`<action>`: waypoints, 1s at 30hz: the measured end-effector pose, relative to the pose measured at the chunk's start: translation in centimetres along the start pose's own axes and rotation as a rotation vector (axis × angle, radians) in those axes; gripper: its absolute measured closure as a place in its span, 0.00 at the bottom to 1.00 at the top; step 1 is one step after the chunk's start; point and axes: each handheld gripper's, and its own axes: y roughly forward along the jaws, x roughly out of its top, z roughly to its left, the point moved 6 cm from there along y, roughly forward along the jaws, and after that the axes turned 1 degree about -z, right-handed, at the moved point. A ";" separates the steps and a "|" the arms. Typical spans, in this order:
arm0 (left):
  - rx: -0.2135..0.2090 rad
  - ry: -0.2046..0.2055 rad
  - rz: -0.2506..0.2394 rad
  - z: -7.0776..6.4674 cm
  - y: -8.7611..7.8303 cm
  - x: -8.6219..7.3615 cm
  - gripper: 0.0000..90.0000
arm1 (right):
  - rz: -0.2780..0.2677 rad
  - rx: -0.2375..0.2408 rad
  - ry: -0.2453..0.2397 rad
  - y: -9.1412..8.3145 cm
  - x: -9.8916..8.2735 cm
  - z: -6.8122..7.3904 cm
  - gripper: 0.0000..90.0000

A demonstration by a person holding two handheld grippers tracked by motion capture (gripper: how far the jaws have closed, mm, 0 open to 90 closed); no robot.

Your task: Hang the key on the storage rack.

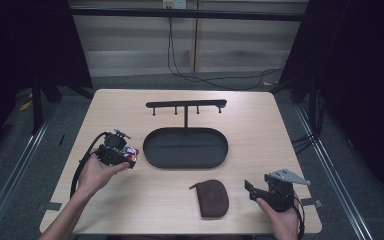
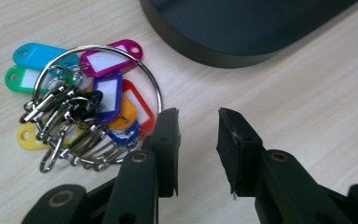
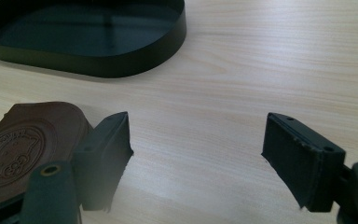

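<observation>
Pale wood bench (image 1: 130,205) is carrying a key ring (image 2: 88,100) of coloured tags at the left, just beside the black oval tray (image 1: 152,155). Beside the keys, the left gripper (image 2: 198,128) is being held partly spread, nothing pinched. Near right, the right gripper (image 3: 196,140) is being held wide apart beside a brown pouch (image 1: 212,198).

A lab recording booth: black curtains (image 1: 365,75), metal frame rail (image 1: 180,12), loose cables (image 1: 215,80) on grey floor
</observation>
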 end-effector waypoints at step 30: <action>0.036 -0.059 0.191 2.2 4.9 2.4 0.82 | 0.007 0.000 0.014 -0.1 0.0 -0.5 0.26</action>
